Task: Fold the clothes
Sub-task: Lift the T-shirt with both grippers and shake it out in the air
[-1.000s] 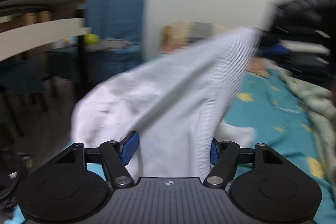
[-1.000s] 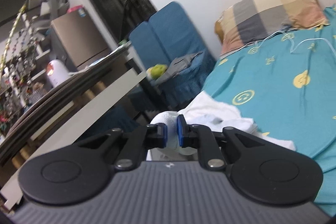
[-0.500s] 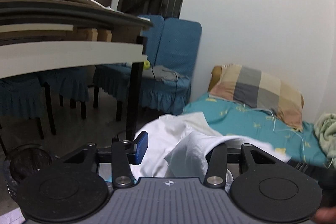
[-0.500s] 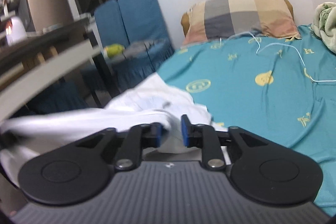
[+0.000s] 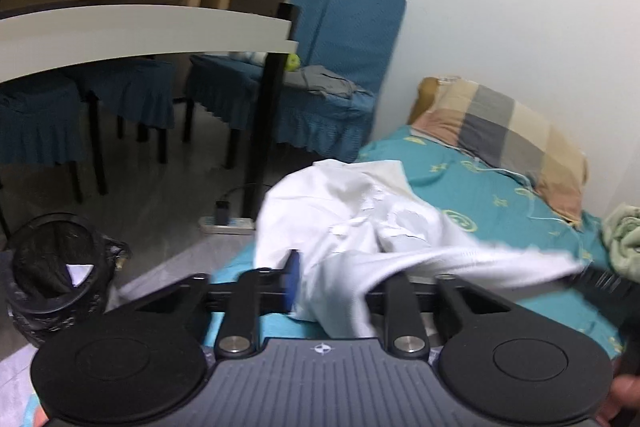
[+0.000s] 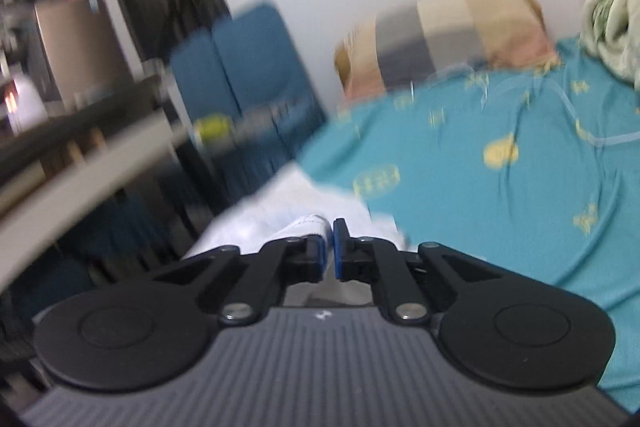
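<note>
The left gripper (image 5: 332,283) is standing wide apart, and the white garment (image 5: 360,227) is hanging loosely between its fingers, not pinched. The right gripper (image 6: 329,247) is almost closed, with a fold of the garment's white cloth at its blue pads; the picture is blurred, so I cannot tell if it is really pinching. The garment is lying crumpled at the edge of the teal bedsheet (image 5: 500,195), near the checked pillow (image 5: 504,131).

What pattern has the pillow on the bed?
The pillow has grey, beige and peach checks; left wrist view shows it best.
</note>
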Demonstrator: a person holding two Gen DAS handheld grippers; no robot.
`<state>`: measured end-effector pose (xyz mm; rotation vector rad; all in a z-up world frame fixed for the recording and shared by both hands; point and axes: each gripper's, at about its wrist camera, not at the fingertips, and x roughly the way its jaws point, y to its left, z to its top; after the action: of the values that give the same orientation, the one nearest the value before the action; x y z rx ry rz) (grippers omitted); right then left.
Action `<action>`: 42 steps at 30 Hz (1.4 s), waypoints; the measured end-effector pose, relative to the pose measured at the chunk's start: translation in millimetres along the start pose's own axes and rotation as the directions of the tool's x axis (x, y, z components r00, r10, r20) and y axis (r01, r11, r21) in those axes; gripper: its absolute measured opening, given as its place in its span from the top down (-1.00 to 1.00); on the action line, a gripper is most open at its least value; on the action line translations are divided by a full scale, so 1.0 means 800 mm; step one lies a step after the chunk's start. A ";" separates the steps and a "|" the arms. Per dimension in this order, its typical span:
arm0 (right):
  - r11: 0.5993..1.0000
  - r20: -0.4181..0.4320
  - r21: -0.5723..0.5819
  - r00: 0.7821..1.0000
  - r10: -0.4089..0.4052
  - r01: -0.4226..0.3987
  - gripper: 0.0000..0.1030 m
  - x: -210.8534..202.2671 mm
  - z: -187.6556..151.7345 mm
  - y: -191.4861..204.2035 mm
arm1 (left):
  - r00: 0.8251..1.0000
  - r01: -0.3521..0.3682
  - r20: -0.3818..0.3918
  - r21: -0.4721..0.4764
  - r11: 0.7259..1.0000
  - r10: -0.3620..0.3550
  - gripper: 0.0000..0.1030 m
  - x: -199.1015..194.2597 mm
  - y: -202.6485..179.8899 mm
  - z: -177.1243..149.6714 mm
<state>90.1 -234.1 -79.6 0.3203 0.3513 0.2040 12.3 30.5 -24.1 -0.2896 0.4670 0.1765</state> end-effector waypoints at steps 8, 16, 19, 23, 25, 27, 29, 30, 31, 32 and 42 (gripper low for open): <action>0.999 0.252 -0.042 0.967 0.025 -0.015 0.90 -0.100 0.080 0.044 | 0.959 0.171 0.227 0.006 0.985 -0.168 0.92 -0.086 -0.008 0.052; 0.990 0.426 -0.140 0.901 0.084 -0.026 0.90 -0.240 0.216 0.119 | 0.845 0.322 0.417 0.102 0.941 -0.334 0.93 -0.224 -0.026 0.197; 0.984 0.486 -0.177 0.867 0.110 -0.025 0.90 -0.293 0.268 0.147 | 0.807 0.373 0.444 0.129 0.919 -0.390 0.92 -0.280 -0.029 0.254; 0.975 0.539 -0.222 0.835 0.107 0.018 0.90 -0.374 0.313 0.179 | 0.767 0.407 0.456 0.196 0.892 -0.451 0.92 -0.360 -0.039 0.301; 0.970 0.564 -0.241 0.819 0.103 0.044 0.90 -0.416 0.331 0.194 | 0.743 0.416 0.463 0.245 0.876 -0.483 0.92 -0.406 -0.046 0.312; 0.967 0.598 -0.246 0.795 0.104 0.058 0.90 -0.460 0.340 0.202 | 0.715 0.429 0.470 0.290 0.855 -0.518 0.91 -0.458 -0.052 0.315; 0.970 0.627 -0.236 0.772 0.103 0.062 0.90 -0.504 0.345 0.204 | 0.686 0.445 0.475 0.326 0.834 -0.551 0.91 -0.511 -0.059 0.316; 0.972 0.637 -0.228 0.764 0.103 0.060 0.90 -0.524 0.347 0.205 | 0.676 0.452 0.475 0.336 0.826 -0.563 0.91 -0.534 -0.061 0.316; 0.973 0.646 -0.222 0.757 0.102 0.058 0.90 -0.542 0.349 0.205 | 0.668 0.459 0.476 0.342 0.820 -0.572 0.91 -0.556 -0.064 0.314; 0.974 0.651 -0.220 0.753 0.101 0.060 0.90 -0.557 0.349 0.206 | 0.660 0.465 0.476 0.349 0.814 -0.581 0.91 -0.578 -0.066 0.313; 0.981 0.577 -0.185 0.814 0.065 0.052 0.90 -0.569 0.328 0.187 | 0.682 0.499 0.429 0.319 0.806 -0.592 0.90 -0.597 -0.070 0.269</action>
<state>-253.0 -279.8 343.1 0.1777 -0.2818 0.1356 -304.8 -3.2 395.0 -0.1852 -0.1567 -0.3829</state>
